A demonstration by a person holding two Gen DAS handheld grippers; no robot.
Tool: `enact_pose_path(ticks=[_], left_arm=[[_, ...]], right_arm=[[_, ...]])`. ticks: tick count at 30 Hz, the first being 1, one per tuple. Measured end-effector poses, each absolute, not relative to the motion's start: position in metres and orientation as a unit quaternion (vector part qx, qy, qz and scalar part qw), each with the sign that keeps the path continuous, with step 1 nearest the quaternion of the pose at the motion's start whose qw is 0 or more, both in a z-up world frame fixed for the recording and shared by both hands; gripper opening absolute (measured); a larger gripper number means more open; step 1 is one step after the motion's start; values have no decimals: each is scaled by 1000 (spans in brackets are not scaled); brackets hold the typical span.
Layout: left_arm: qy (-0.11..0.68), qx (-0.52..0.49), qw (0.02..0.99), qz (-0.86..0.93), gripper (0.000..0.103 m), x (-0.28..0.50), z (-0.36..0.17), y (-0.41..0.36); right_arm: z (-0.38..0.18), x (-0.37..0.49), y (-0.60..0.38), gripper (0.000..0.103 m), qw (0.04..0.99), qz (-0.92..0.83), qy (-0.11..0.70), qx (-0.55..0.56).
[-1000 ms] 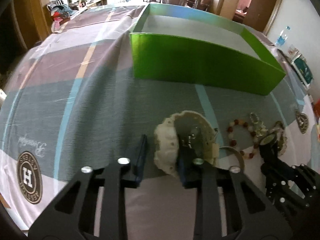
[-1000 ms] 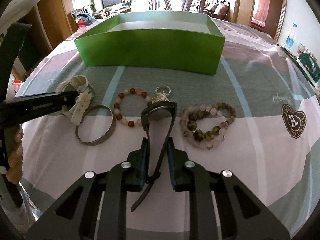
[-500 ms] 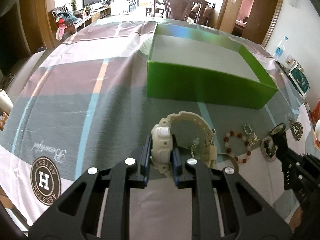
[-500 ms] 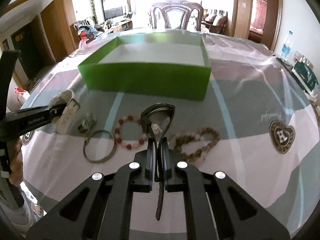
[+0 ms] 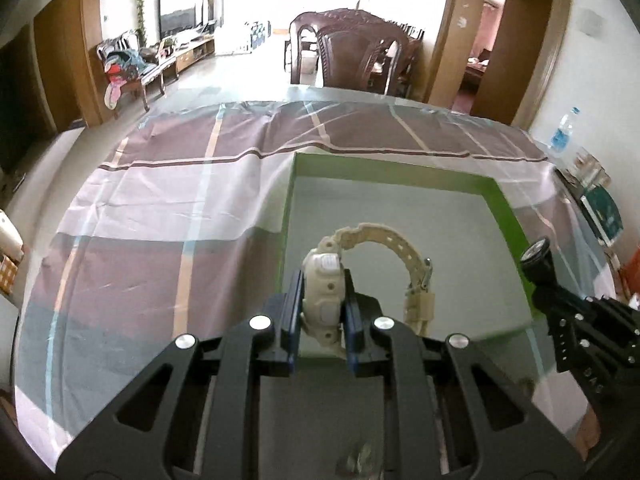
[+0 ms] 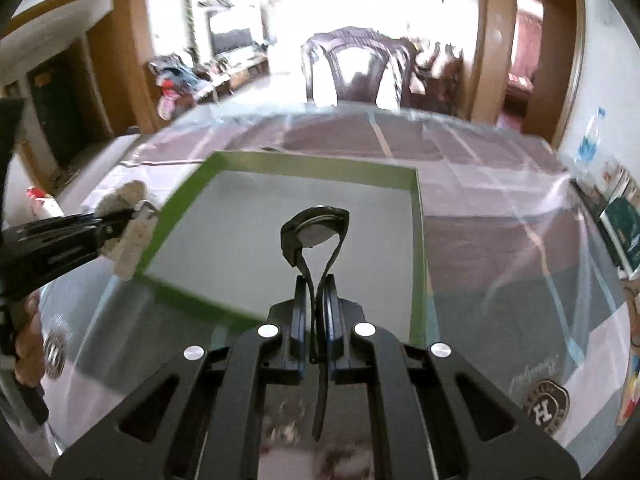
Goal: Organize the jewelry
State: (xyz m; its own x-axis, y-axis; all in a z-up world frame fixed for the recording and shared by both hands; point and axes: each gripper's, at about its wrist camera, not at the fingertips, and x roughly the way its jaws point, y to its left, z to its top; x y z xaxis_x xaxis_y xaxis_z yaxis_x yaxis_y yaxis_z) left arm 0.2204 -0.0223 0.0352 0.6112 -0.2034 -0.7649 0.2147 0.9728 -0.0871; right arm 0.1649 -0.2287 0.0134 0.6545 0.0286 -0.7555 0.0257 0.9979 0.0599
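My left gripper [image 5: 320, 292] is shut on the case of a cream watch [image 5: 324, 280] and holds it in the air over the near left part of the open green box [image 5: 508, 216]. My right gripper [image 6: 316, 300] is shut on the strap of a black watch [image 6: 314, 228], held above the near half of the same box [image 6: 416, 216]. The right gripper with the black watch shows at the right edge of the left wrist view [image 5: 538, 256]. The left gripper with the cream watch shows at the left of the right wrist view [image 6: 128, 216]. The box floor looks bare.
The box stands on a table with a plaid cloth [image 5: 160, 216]. A dark wooden chair [image 5: 352, 56] stands behind the table. A water bottle [image 5: 562, 132] and books [image 5: 604, 212] lie at the right edge. Blurred beads [image 6: 288, 432] show under the right gripper.
Both grippers rose from the table and moved forward over the green box, carrying the cream watch and the black watch. The bracelets and bangle have dropped out of clear view.
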Motion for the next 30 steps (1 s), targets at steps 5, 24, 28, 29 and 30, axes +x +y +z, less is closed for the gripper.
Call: enact_pose_path(ticks=[5, 24, 28, 29, 30], left_arm=[[461, -5, 880, -110, 19, 247, 12, -32], [418, 71, 904, -61, 63, 94, -25, -16], [421, 80, 901, -66, 67, 72, -37, -22], [422, 80, 900, -68, 68, 68, -38, -25], [424, 81, 899, -73, 69, 64, -41, -27]], right_arm=[[-4, 181, -230, 22, 898, -12, 438, 41], [-50, 40, -289, 50, 887, -95, 444, 82], [-63, 30, -291, 50, 882, -97, 452, 89], [-65, 29, -289, 50, 882, -93, 453, 88], [-67, 27, -286, 50, 882, -90, 454, 82]])
